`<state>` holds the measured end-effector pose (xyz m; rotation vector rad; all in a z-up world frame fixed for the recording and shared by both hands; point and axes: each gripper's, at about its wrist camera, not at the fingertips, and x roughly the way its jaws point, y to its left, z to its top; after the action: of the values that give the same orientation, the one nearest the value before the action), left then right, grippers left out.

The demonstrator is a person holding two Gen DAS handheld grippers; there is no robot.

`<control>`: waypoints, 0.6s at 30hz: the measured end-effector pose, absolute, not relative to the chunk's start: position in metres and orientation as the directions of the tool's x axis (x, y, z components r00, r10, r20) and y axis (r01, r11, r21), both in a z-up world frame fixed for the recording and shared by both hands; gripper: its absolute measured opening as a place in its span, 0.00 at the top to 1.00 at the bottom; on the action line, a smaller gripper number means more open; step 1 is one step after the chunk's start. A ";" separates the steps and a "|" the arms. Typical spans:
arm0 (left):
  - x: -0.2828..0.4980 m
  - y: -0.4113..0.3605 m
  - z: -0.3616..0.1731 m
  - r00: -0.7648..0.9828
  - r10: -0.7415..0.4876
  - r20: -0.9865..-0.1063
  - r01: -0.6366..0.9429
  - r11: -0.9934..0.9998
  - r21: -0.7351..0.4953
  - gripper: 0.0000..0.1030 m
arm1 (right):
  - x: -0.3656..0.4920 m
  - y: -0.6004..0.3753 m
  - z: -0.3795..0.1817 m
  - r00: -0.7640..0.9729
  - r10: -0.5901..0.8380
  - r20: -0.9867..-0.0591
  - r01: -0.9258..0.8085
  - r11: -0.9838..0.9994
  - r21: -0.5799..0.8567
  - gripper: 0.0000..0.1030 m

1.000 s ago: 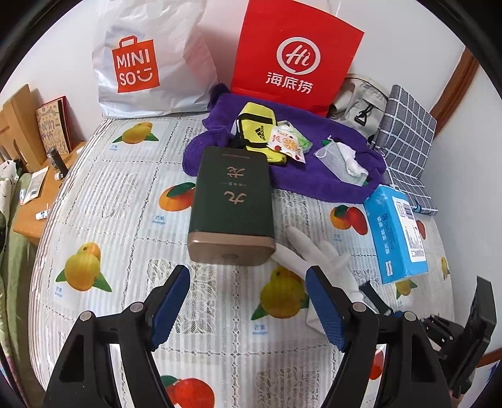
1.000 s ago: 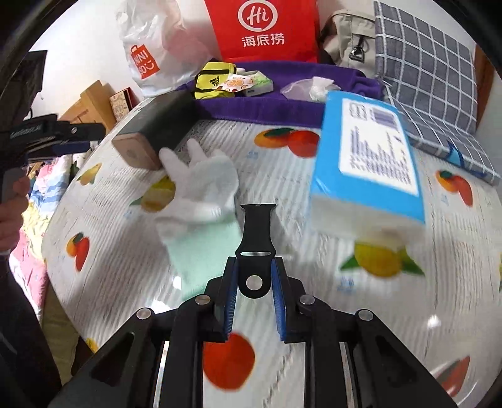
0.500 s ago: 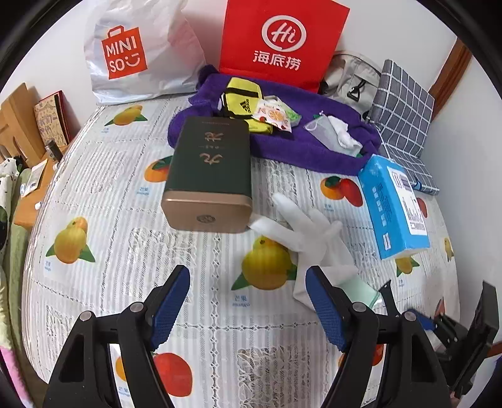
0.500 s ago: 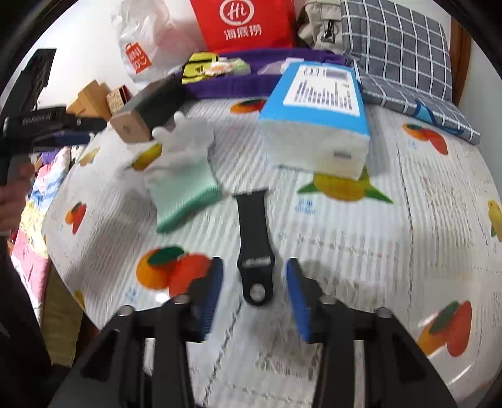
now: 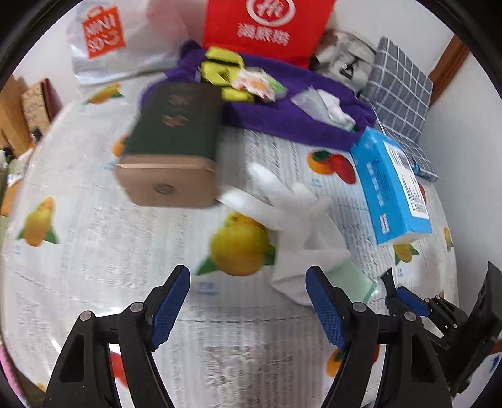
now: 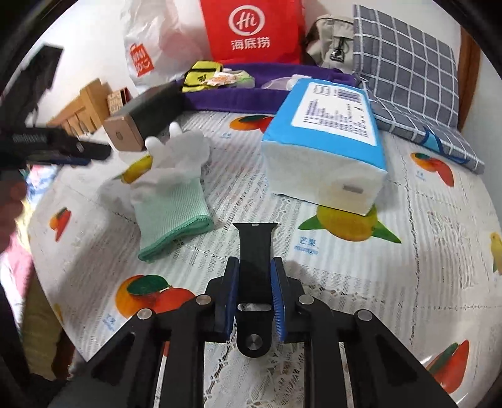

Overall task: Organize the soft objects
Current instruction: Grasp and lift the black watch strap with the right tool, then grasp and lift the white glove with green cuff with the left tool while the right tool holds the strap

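Observation:
A black watch strap (image 6: 255, 254) lies on the fruit-print cloth between the blue pads of my right gripper (image 6: 254, 266), which has closed onto its sides. A white glove with a green cuff (image 6: 174, 188) lies just left of the strap; it also shows in the left wrist view (image 5: 301, 219). My left gripper (image 5: 248, 279) is open and empty above the cloth, with the glove by its right finger. The right gripper and strap tip (image 5: 389, 279) show at the lower right of the left wrist view.
A blue tissue pack (image 6: 326, 141) lies right of the glove. A dark green box with a gold end (image 5: 172, 150) lies beyond the left gripper. A purple towel (image 5: 298, 119) with small items, a red bag (image 5: 263, 28), a white bag and a checked cushion (image 6: 404, 66) stand behind.
My right gripper opened half a second ago, then closed on the strap's sides. The left gripper moved back and to the left; its view is blurred by motion.

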<state>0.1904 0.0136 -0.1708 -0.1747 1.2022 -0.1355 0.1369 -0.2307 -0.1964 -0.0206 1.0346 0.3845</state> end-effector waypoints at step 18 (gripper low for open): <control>0.211 -0.053 -0.205 0.372 -0.266 -0.889 0.106 0.964 -0.243 0.13 | 0.130 -0.266 -0.195 0.427 0.390 -0.816 -0.271 0.916 0.296 0.80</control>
<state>0.2113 -0.0533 -0.2047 -0.1542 1.1661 -0.2395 0.1299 -0.2655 -0.1950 0.1259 1.0521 0.4138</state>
